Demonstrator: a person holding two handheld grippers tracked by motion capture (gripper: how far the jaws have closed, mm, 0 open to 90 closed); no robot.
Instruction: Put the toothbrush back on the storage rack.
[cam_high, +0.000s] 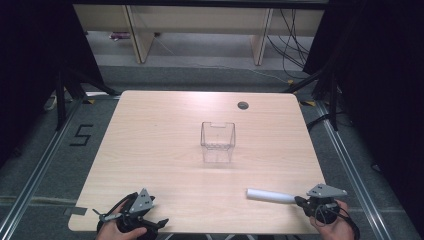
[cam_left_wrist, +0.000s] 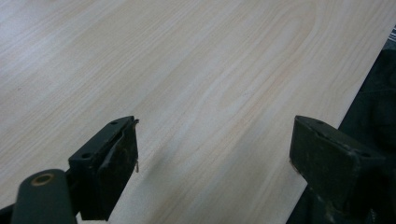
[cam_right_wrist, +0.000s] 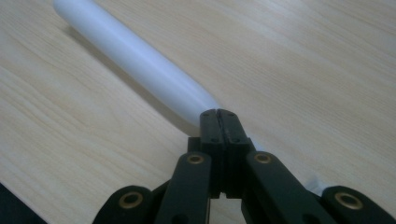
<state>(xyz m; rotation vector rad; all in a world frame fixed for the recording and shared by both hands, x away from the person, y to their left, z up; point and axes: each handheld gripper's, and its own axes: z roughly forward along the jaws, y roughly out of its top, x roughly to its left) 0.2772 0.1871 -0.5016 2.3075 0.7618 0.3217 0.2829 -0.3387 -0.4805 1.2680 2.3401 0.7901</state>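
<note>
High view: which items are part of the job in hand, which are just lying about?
In the job:
- white tube, its end clamped in the shut right gripper
- clear plastic box at mid-table, the likely target, though that is a guess

Not in play:
- left gripper, jaws open over bare table
- dark round cable port near the far edge

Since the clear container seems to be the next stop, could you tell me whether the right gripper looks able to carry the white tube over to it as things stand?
Probably yes. The right gripper, jaws shut on the white tube, has bare table between it and the clear container, whose top is open.
</note>
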